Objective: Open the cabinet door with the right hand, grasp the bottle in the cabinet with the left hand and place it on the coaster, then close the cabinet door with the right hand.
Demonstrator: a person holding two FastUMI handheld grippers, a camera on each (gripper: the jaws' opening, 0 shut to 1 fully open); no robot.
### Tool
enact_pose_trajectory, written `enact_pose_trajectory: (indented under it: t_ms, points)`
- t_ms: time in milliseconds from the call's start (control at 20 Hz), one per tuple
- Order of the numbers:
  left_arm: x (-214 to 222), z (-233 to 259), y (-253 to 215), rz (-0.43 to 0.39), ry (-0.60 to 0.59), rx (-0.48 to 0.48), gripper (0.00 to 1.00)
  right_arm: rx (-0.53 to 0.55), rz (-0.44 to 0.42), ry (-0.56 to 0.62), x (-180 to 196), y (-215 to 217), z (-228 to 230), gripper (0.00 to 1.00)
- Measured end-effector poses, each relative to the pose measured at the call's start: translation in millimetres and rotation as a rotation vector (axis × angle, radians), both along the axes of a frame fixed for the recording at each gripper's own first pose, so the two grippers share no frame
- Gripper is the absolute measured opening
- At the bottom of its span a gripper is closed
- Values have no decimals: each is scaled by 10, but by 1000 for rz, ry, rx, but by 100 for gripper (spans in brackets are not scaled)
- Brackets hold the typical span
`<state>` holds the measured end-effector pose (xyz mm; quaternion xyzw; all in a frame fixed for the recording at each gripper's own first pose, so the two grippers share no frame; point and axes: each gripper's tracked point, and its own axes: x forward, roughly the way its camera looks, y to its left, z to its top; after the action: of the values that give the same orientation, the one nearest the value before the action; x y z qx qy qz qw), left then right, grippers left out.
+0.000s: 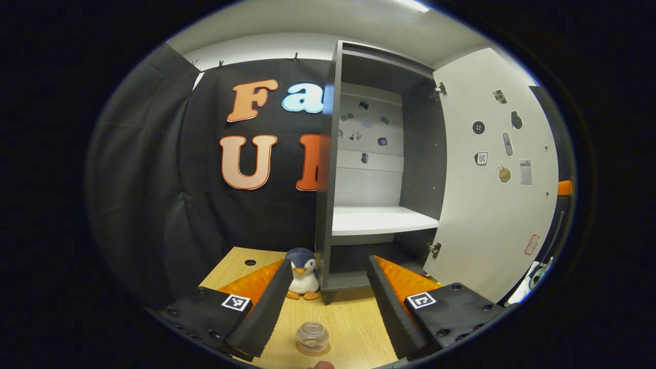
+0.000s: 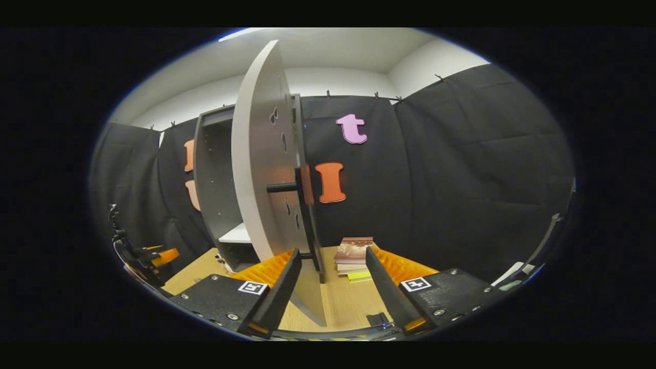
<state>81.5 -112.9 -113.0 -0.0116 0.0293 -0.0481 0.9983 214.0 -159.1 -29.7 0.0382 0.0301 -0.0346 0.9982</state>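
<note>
Holding my left gripper [image 1: 328, 297] with its fingers spread wide, I am gripping nothing; the bottle [image 1: 312, 337] is standing upright on the wooden table [image 1: 353, 318] in the gap between them, touching neither. Whether a coaster is lying under it I cannot tell, since only a thin pale rim is showing at its base. My right gripper [image 2: 332, 287] is likewise standing open and empty, and the lower edge of the cabinet door [image 2: 261, 169] is hanging in the space between its fingers without either finger pressing on it.

The left gripper view is looking straight into the open cabinet [image 1: 379, 169], showing a white shelf [image 1: 382, 220] with nothing on it, stickers on the back panel and on the door's inner face, and a penguin toy [image 1: 303, 279] sitting just beside the cabinet's foot. The right gripper view is catching the door edge-on, its dark handle [image 2: 283, 188] sticking out, and a stack of books [image 2: 353, 255] on the table behind. My left gripper is peeking in at that view's left rim, mostly cut off.
</note>
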Motion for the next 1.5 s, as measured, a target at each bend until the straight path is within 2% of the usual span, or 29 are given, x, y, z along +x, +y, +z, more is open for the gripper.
enact_pose_trajectory:
  t_ms: [200, 400, 600, 800, 850, 900, 950, 1000, 1050, 1100, 1300, 1500]
  points:
    - [69, 11, -11, 1, 2, 1, 95, 21, 40, -3, 111, 232, -28, 78]
    - [45, 85, -33, -11, -14, 9, 95, 44, 118, -10, 160, 593, -32, 78]
    - [-12, 144, 131, 5, -39, 40, 95, 70, 199, -9, 241, 960, -54, 78]
    - [-85, 57, 390, 45, -13, 2, 95, 59, 247, 3, 402, 1206, -87, 78]
    - [-85, 53, 470, 58, -10, -8, 95, 59, 257, -2, 417, 1261, -63, 80]
    - [-95, 48, 532, 70, -9, -19, 95, 57, 272, 1, 444, 1315, -80, 88]
    - [-88, 39, 605, 82, -6, -25, 95, 61, 285, -2, 468, 1373, -69, 80]
    - [-86, 28, 668, 93, -3, -27, 95, 71, 300, 2, 495, 1434, -87, 89]
    - [-74, 13, 732, 104, 0, -27, 95, 83, 316, 2, 527, 1493, -84, 72]
    - [-46, 20, 796, 114, 0, -28, 95, 94, 331, 5, 575, 1556, -93, 81]
    - [1, 60, 948, 134, -10, -30, 95, 88, 380, 1, 766, 1771, -129, 83]
    - [77, 51, 1081, 147, -10, -39, 95, 62, 420, -2, 979, 2095, -92, 89]
